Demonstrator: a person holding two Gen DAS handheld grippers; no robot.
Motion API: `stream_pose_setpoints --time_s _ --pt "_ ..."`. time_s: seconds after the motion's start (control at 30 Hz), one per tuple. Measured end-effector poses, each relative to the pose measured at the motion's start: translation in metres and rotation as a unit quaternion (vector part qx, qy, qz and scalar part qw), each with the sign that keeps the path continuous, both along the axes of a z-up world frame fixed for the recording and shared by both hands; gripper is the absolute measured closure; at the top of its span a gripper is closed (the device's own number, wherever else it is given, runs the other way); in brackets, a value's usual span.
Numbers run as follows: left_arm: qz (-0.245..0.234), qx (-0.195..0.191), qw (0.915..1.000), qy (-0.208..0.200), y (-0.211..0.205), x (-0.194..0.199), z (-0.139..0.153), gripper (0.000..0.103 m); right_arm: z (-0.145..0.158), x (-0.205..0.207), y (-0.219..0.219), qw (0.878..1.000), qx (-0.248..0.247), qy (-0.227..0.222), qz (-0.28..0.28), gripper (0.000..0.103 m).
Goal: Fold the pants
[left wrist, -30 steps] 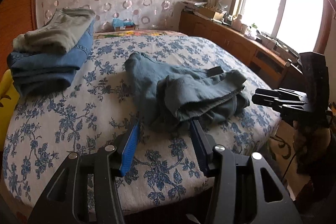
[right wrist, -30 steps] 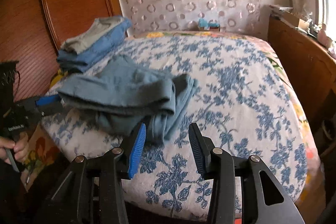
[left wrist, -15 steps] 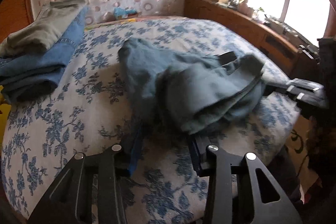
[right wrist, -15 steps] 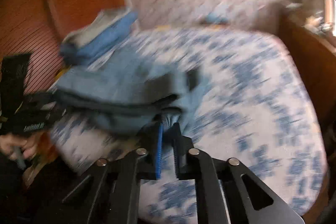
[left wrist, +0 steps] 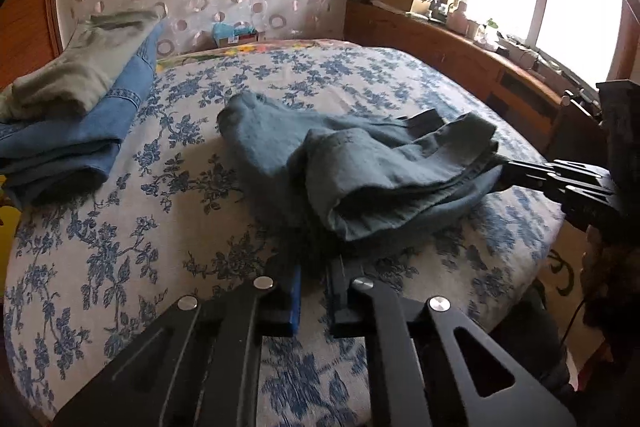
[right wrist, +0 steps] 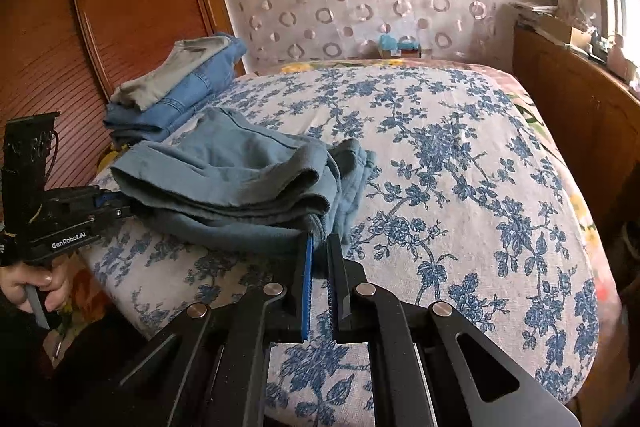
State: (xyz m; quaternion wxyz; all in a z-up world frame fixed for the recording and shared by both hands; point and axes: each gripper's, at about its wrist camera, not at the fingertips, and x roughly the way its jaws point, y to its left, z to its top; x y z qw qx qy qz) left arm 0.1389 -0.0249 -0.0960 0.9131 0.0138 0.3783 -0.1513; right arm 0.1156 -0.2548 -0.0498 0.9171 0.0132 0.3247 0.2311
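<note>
Folded jeans (right wrist: 188, 95) with a grey-green garment (left wrist: 76, 71) on top sit at the bed's (right wrist: 460, 163) far left corner, well apart from the work. Crumpled teal pants (left wrist: 376, 171) lie near the front edge. Left gripper (left wrist: 316, 267) clenched on the pants' near edge. Right gripper (right wrist: 318, 241) clamped on the fabric's corner. A hand (right wrist: 34, 285) holds the left gripper's handle; its body reads "GenRobot.AI"

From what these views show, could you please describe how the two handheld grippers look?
Both are matte black frames with silver rivets. The left gripper and right gripper each carry one ribbed blue finger pad. White "GenRobot.AI" lettering marks the left one's side.
</note>
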Motion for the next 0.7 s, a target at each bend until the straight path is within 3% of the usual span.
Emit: stream_pose_setpoints --time_s 0.27,0.47,0.7 --pt "-0.009 -0.005 0.9999 0.011 0.0 -0.032 0.01 0.093 0.009 -0.033 -0.005 1.0 0.013 -0.005 0.021 0.097" --pt "-0.008 -0.005 0.9999 0.011 0.0 -0.03 0.009 0.072 0.01 -0.035 -0.006 1.0 0.013 -0.005 0.019 0.094" --pt "-0.024 -0.003 0.9997 0.003 -0.007 -0.021 0.014 0.066 0.008 -0.034 -0.004 1.0 -0.001 -0.003 0.015 0.089"
